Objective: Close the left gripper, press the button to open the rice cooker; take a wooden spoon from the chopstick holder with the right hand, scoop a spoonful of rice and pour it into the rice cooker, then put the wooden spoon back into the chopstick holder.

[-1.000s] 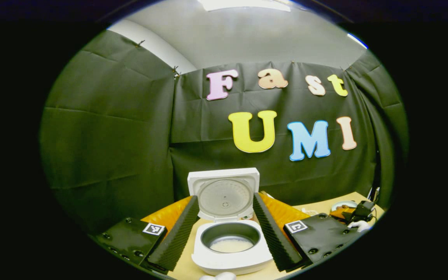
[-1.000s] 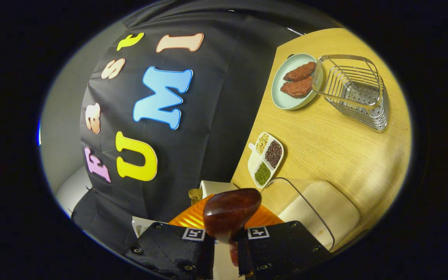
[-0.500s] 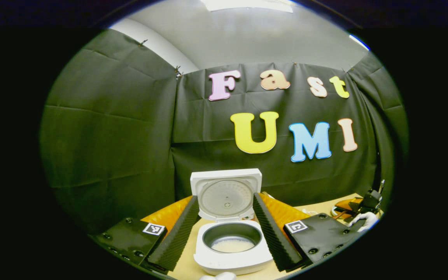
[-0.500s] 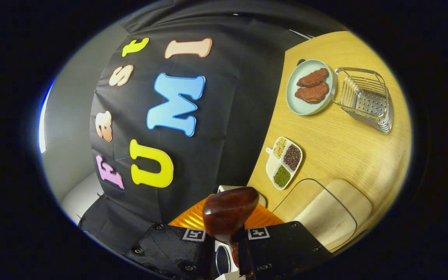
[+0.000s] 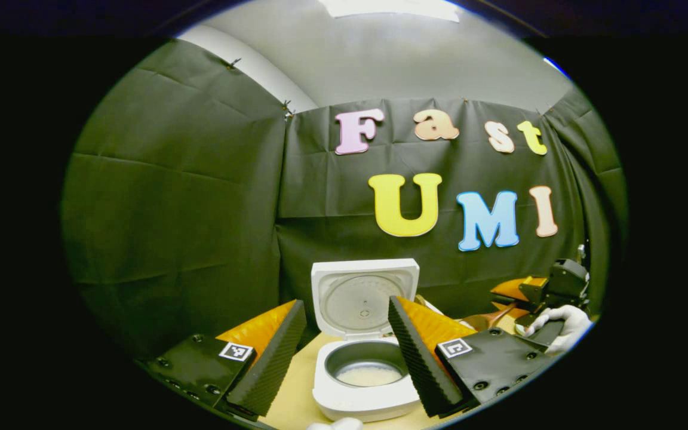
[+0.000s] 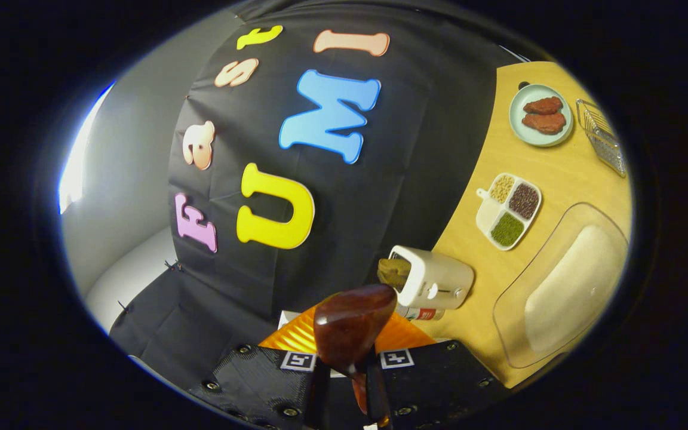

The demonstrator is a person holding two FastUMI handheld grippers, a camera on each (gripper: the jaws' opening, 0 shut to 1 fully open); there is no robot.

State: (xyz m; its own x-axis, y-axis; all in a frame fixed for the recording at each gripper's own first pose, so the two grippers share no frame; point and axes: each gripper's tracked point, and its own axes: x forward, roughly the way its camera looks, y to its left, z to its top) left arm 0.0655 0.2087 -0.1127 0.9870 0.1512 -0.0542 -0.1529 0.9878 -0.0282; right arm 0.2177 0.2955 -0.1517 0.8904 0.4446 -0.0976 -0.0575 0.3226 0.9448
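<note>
Gripping the wooden spoon (image 6: 353, 325) by its neck, the right gripper (image 6: 344, 382) has its fingers pressed on both sides, the bowl standing up at lower centre of the right gripper view. At the right edge of the left gripper view, a gloved hand (image 5: 559, 322) holds that gripper raised above the counter (image 5: 296, 400). The left gripper (image 5: 344, 364) has its fingers spread wide and empty, framing the rice cooker (image 5: 365, 382), lid up, rice inside. The white chopstick holder (image 6: 433, 280) stands right of the spoon on the counter.
</note>
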